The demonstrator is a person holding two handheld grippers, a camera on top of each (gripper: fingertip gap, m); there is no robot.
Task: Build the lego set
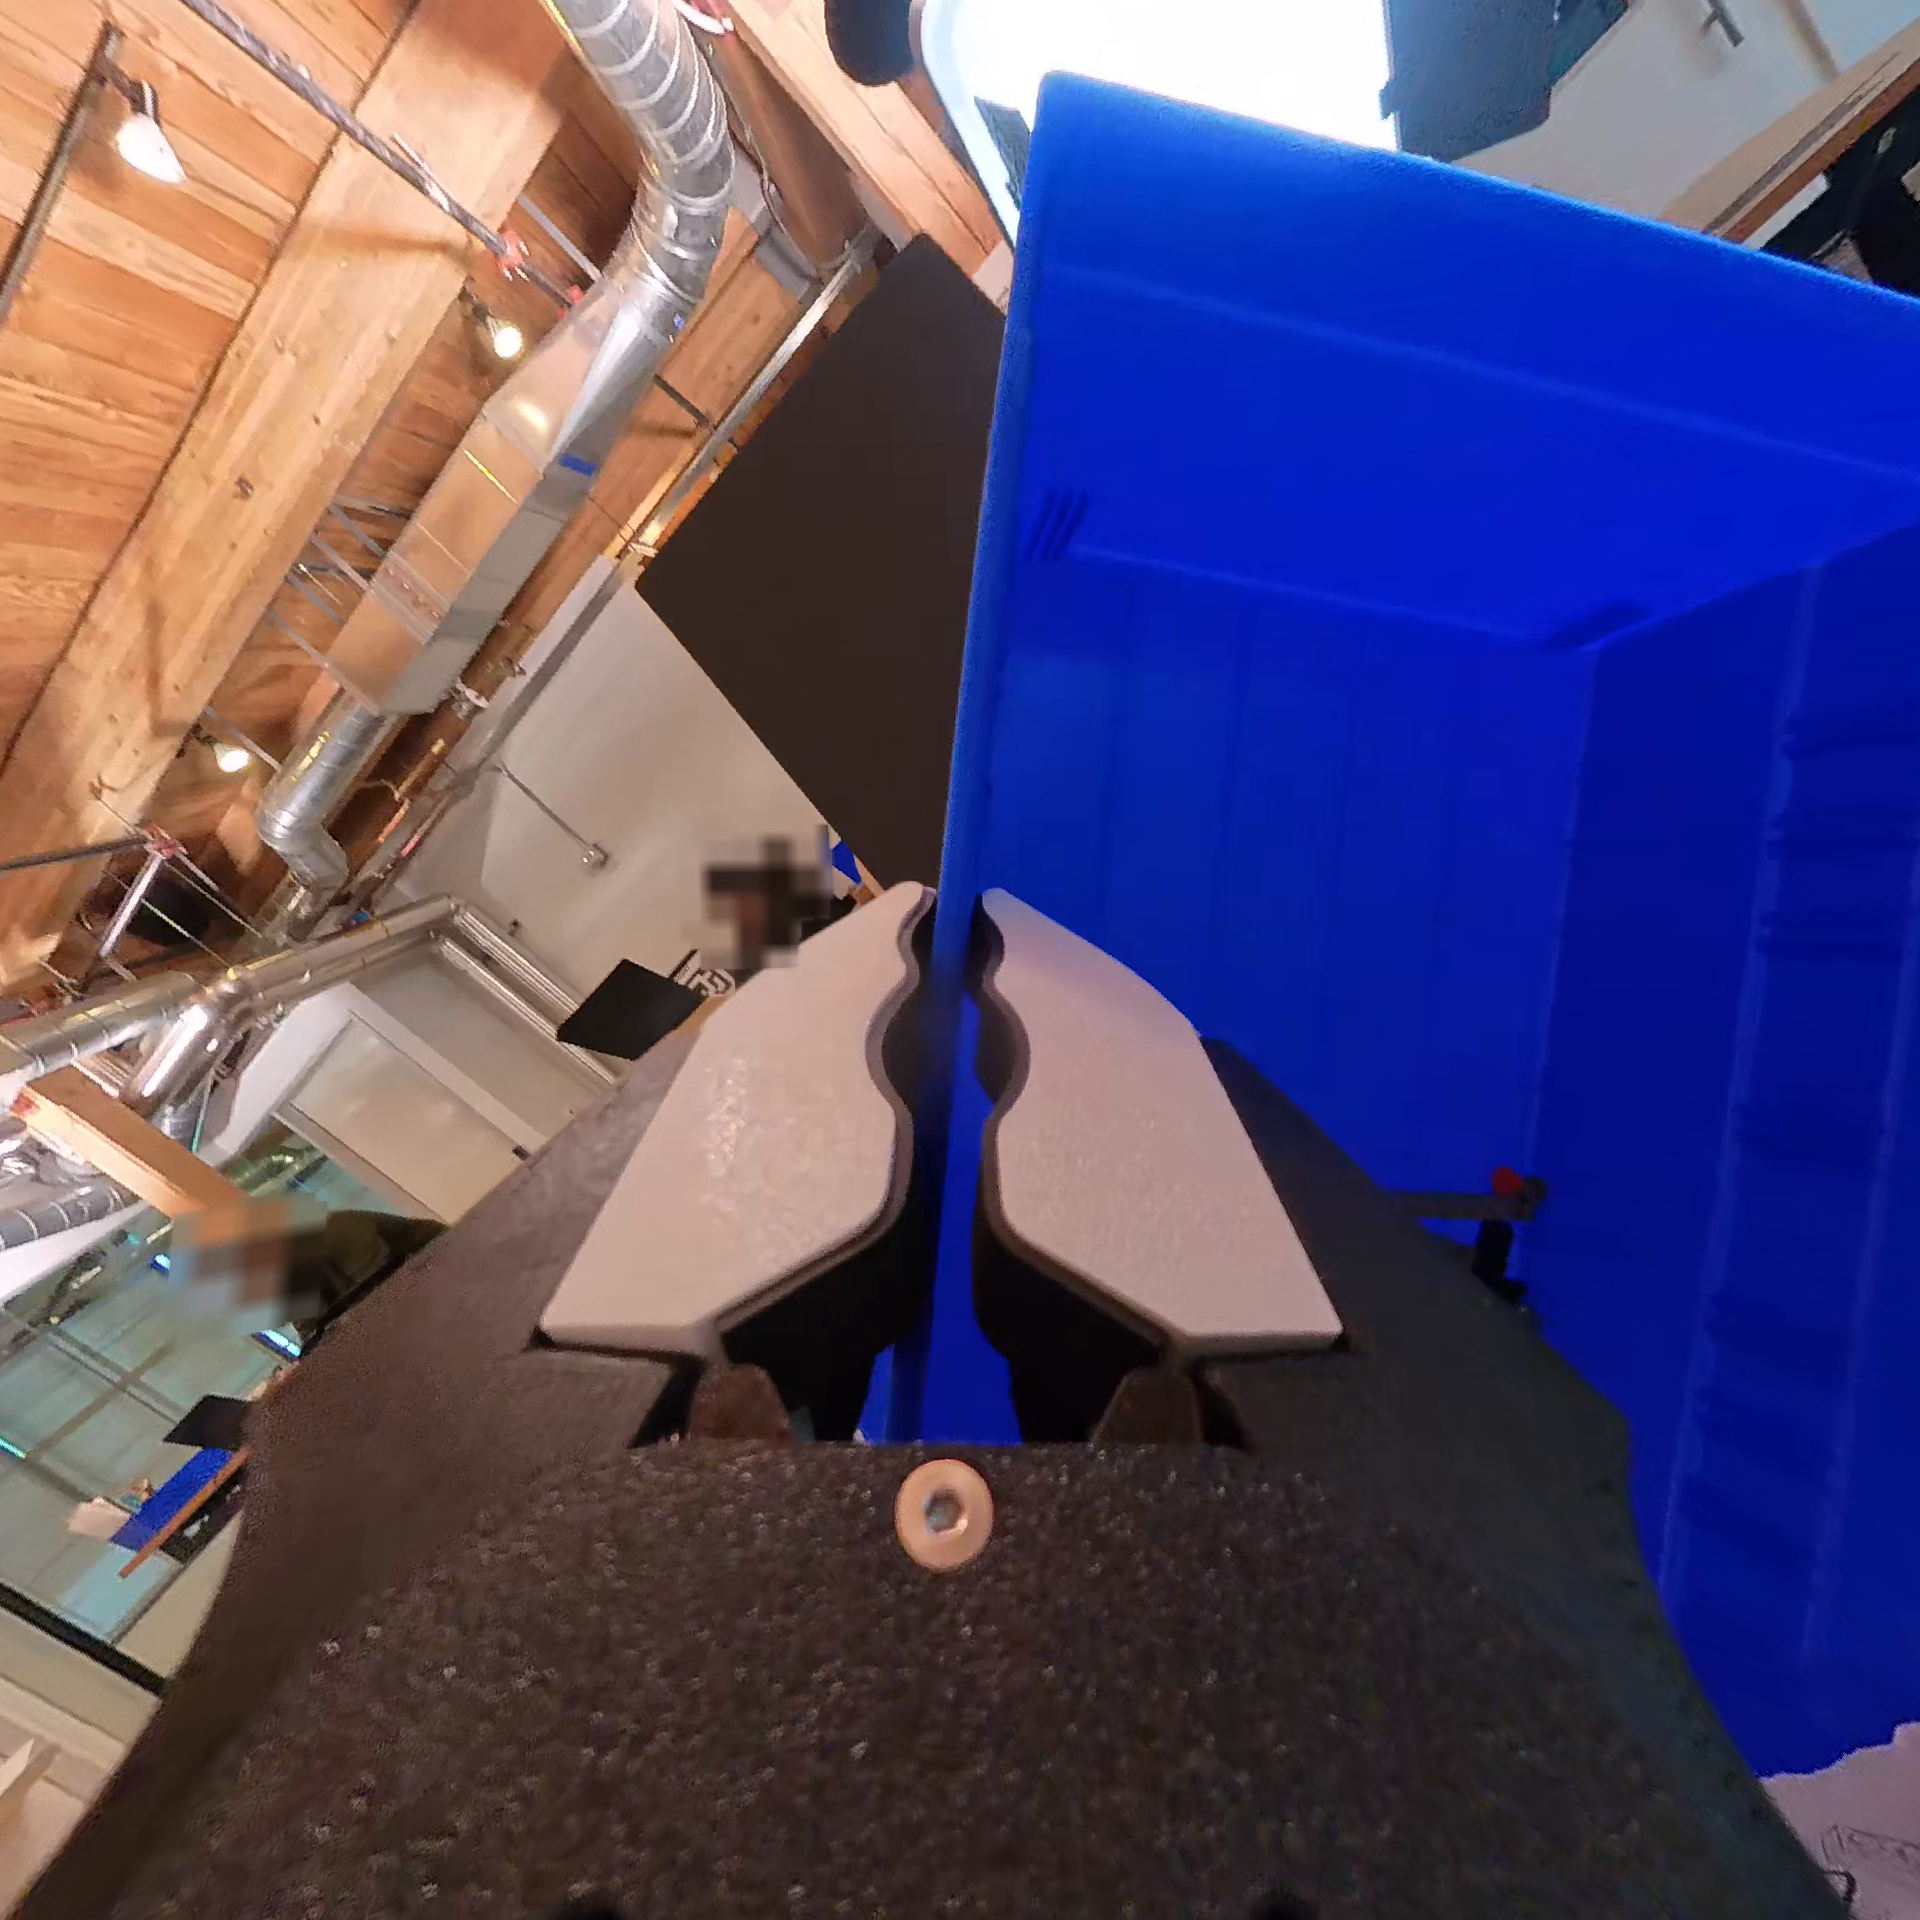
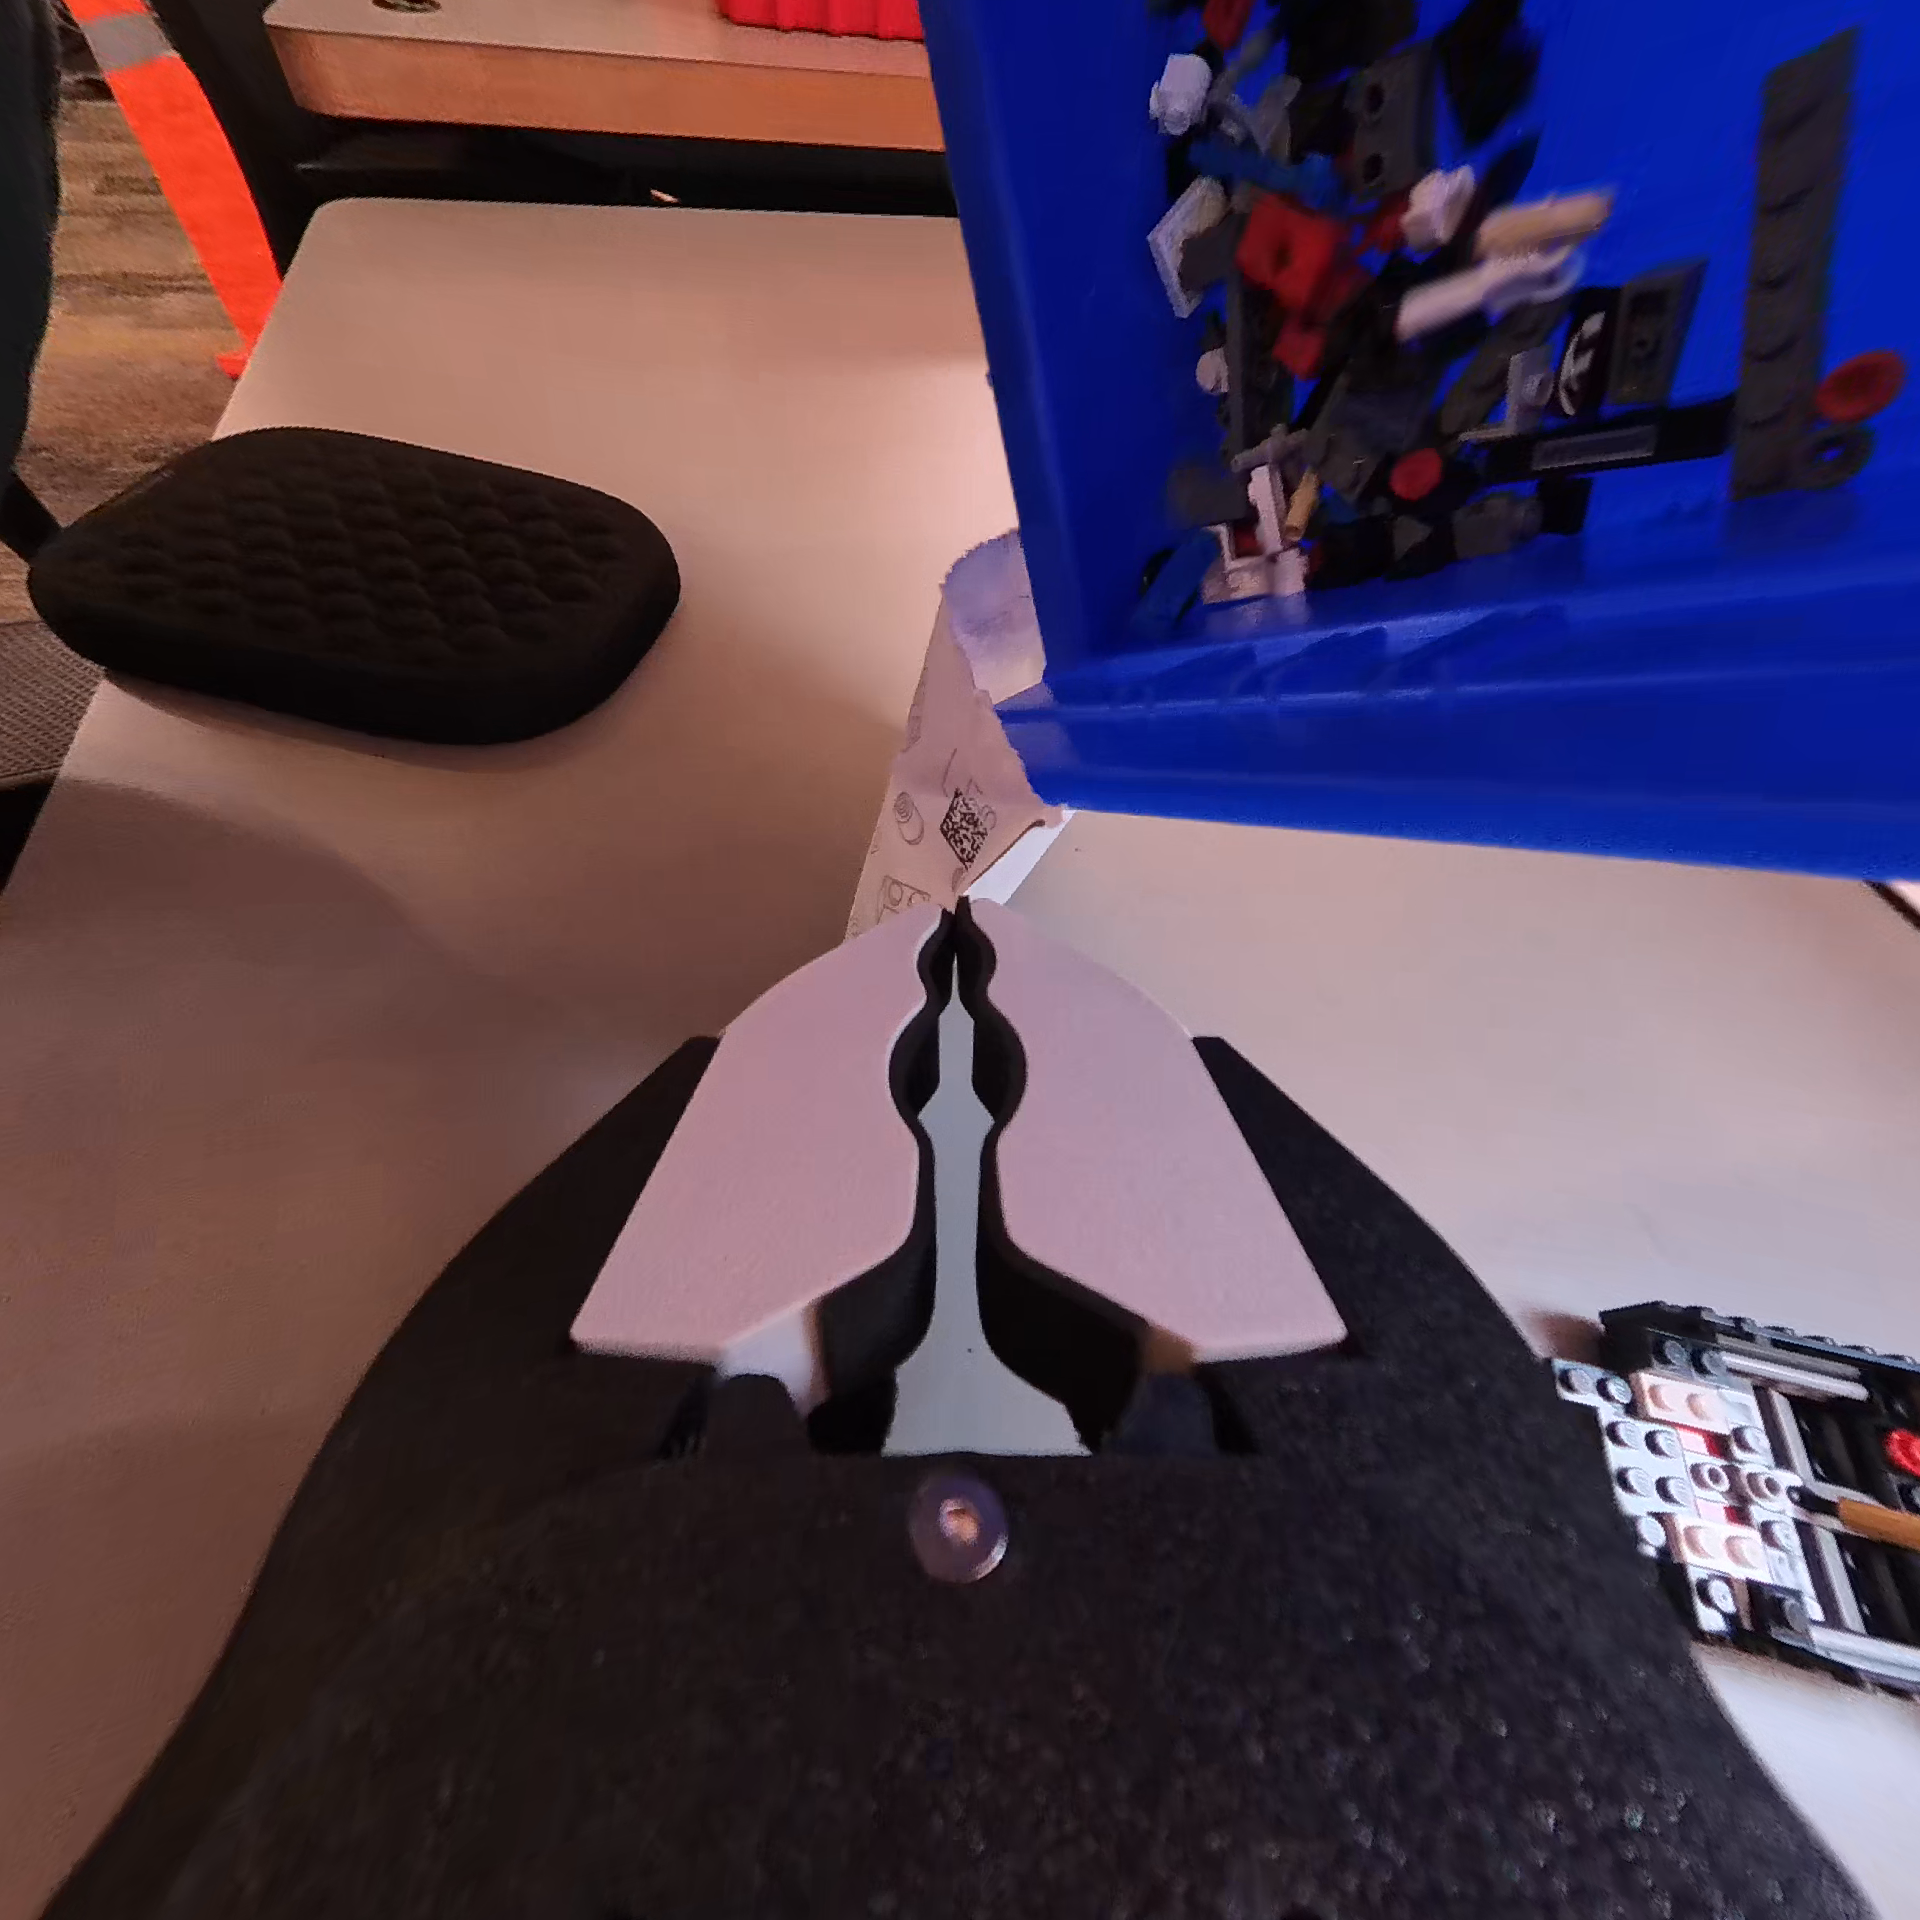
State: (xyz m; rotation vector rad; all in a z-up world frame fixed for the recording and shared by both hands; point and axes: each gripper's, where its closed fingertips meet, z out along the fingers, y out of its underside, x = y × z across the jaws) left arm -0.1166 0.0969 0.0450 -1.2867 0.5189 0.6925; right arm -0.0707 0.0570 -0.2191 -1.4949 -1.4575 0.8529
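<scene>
My left gripper (image 1: 954,920) is shut on the thin side wall of a blue plastic bin (image 1: 1351,644) and holds it tipped up, with the ceiling behind it. In the right wrist view the bin (image 2: 1455,717) hangs tilted above the white table (image 2: 520,416). Several loose lego pieces (image 2: 1351,312), black, red, white and grey, lie piled against its lower wall. My right gripper (image 2: 958,920) is shut, its tips pinching the corner of a white printed paper bag (image 2: 951,790) that runs up under the bin. A partly built black and grey lego model (image 2: 1766,1486) lies on the table at the lower right.
A black padded cushion (image 2: 353,582) lies on the table at the left. An orange cone (image 2: 187,187) and another desk (image 2: 623,73) stand beyond the far edge. Wooden ceiling, metal ducts (image 1: 665,208) and a dark panel (image 1: 831,582) fill the left wrist view's left half. Tip to tip, the grippers are about 25 centimeters apart.
</scene>
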